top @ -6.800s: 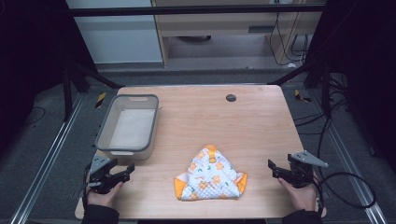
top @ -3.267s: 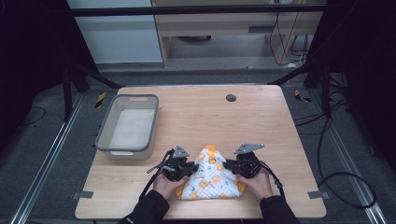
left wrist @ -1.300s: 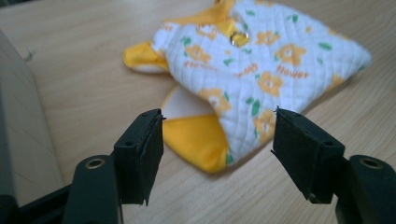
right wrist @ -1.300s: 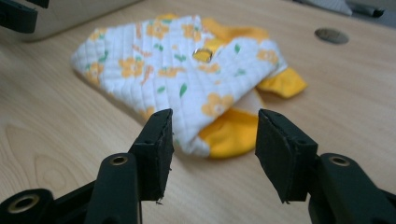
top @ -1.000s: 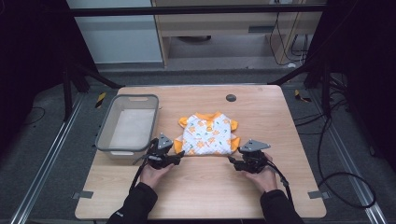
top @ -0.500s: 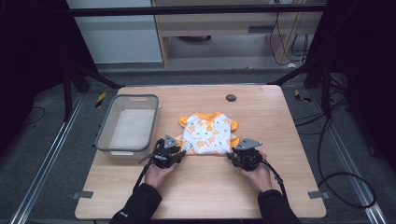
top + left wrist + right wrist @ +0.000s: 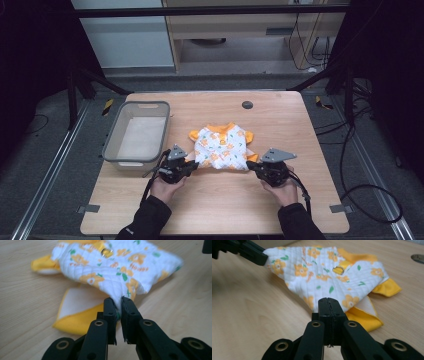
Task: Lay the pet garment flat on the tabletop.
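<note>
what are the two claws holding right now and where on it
Both hold the flowered baby garment: the left claw pinches its near left corner, the right claw its near right corner.

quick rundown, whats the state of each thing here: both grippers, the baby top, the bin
left gripper: shut on the near hem of the baby top
right gripper: shut on the baby top's other near corner
baby top: spread on the table, near edge pinched at both corners
grey bin: upright, nothing in it
</note>
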The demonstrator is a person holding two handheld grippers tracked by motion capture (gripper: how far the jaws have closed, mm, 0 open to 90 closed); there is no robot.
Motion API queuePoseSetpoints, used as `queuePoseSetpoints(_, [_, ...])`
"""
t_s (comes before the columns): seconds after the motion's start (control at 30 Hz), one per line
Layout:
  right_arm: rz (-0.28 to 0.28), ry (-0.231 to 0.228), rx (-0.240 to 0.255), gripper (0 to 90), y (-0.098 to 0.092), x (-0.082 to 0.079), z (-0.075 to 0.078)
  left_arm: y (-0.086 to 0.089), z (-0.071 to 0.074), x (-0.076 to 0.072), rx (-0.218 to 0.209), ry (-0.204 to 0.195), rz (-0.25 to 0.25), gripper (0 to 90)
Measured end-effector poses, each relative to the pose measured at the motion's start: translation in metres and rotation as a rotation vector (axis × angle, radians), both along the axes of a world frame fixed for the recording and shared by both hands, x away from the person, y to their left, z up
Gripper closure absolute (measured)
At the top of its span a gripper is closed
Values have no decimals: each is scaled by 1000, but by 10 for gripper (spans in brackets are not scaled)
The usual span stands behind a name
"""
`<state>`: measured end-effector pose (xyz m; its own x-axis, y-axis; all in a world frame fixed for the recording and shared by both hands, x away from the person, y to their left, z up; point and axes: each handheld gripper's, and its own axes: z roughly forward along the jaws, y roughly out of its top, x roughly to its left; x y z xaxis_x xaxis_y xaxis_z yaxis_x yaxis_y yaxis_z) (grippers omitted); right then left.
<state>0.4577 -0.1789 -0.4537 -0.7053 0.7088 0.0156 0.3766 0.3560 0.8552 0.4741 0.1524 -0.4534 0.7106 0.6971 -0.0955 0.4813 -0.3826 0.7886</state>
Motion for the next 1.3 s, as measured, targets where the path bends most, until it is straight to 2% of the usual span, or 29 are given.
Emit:
queuePoseSetpoints(0.03, [0,0,0,900,0,0,0,0,0,0,0,0,0,829])
queuePoseSetpoints(0.07, [14,-6,4,900,-5,-12,4,0,4,-8,0,-2,-16,829])
queuePoseSetpoints(0.17, [24,0,-7,900,-7,-20,-1,-1,0,-11,17,5,-26,829])
queuePoseSetpoints(0.3, [-4,-13,-54,725,0,-12,-13,-1,-6,-8,39,19,-23,829])
queuePoseSetpoints(0.37, [-27,-11,-68,670,4,-5,-19,0,-9,-8,48,25,-21,828])
queuePoseSetpoints(0.4, [-27,-11,-68,670,4,-5,-19,0,-9,-8,48,25,-21,828])
queuePoseSetpoints(0.47, [-35,4,-83,590,9,4,-28,1,-10,-7,55,24,-17,828])
queuePoseSetpoints(0.5, [-35,4,-83,590,9,4,-28,1,-10,-7,55,24,-17,827])
queuePoseSetpoints(0.6, [-39,29,-136,568,13,11,-40,1,-13,-7,59,28,-15,827])
queuePoseSetpoints(0.73, [-34,53,-164,603,14,15,-48,1,-14,-6,66,32,-15,827])
queuePoseSetpoints(0.87, [-4,46,-175,803,15,14,-46,1,-13,-7,61,29,-17,827])
queuePoseSetpoints(0.97, [25,59,-146,837,13,8,-36,3,-10,-8,50,26,-16,827])
queuePoseSetpoints(1.0, [37,59,-130,838,13,5,-31,7,-5,-11,29,19,-15,827])
queuePoseSetpoints(1.03, [37,59,-130,838,13,5,-31,7,-5,-11,29,19,-15,827])
queuePoseSetpoints(1.07, [52,62,-79,839,8,-4,-18,10,4,-16,3,5,-17,827])
queuePoseSetpoints(1.17, [67,61,-9,836,1,-15,-1,14,20,-23,-30,-26,-31,826])
queuePoseSetpoints(1.27, [56,61,67,835,-6,-16,13,16,34,-21,-58,-40,-15,824])
queuePoseSetpoints(1.3, [56,61,67,835,-6,-16,13,16,34,-21,-58,-40,-15,823])
